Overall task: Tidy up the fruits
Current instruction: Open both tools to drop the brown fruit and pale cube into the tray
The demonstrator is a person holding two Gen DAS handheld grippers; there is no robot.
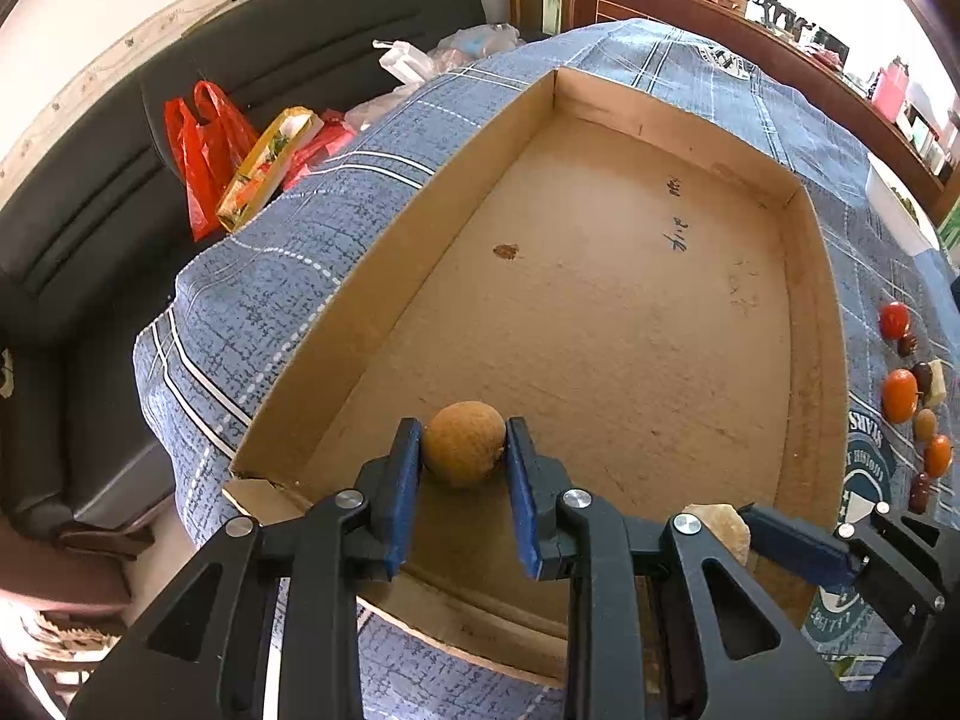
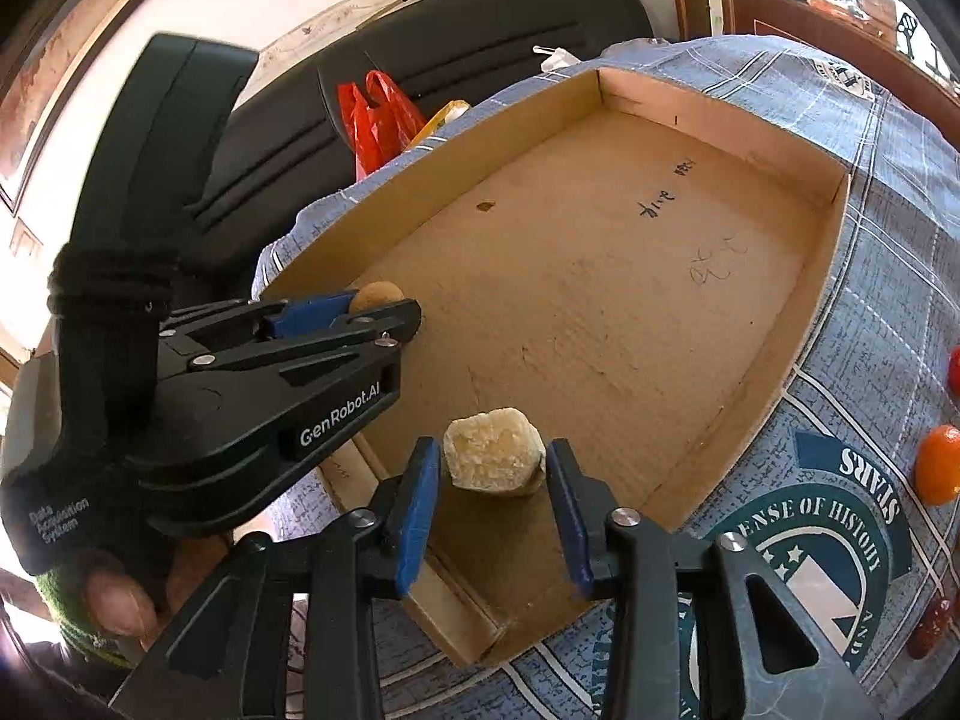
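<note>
A shallow cardboard tray lies on a blue plaid tablecloth. My left gripper is shut on a round brown fruit, held over the tray's near left corner. My right gripper is shut on a pale yellow faceted chunk, held over the tray's near edge. The left gripper and its brown fruit also show at the left of the right wrist view. The right gripper and its chunk show at the lower right of the left wrist view.
A row of small fruits lies on the cloth right of the tray: a red one, orange ones, dark brown ones. An orange fruit shows in the right wrist view. A black sofa with red bags stands to the left.
</note>
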